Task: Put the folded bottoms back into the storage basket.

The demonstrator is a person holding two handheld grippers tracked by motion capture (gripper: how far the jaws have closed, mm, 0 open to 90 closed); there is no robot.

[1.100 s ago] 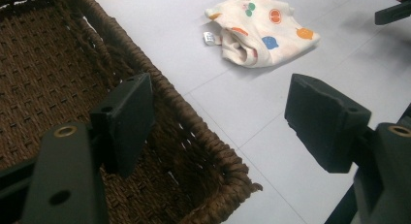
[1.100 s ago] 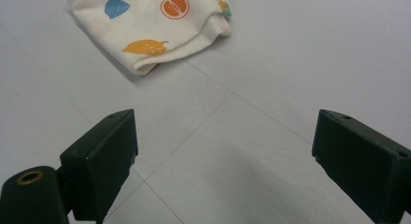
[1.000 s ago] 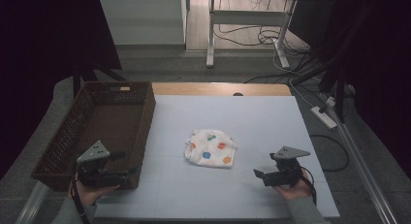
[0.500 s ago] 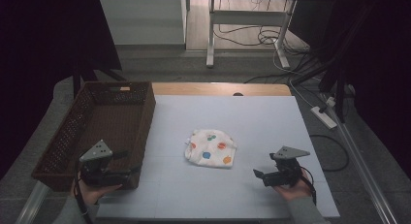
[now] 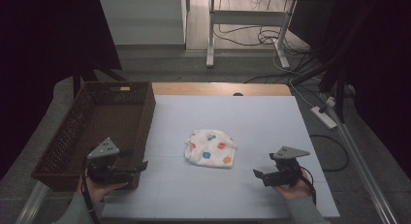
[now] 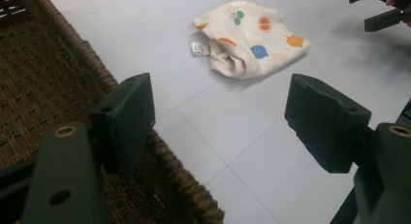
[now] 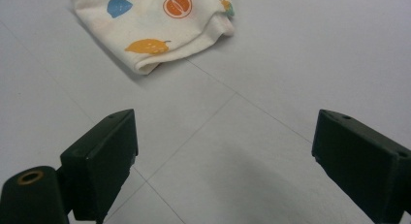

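My left tool (image 5: 140, 167) has edged right from the basket (image 5: 77, 136) corner toward the cloth (image 5: 211, 148); my right tool (image 5: 258, 174) has held its place. Both stand with jaws spread, empty. The cloth lies crumpled mid-table (image 5: 271, 122), between them, untouched: I judge the approach just begun.
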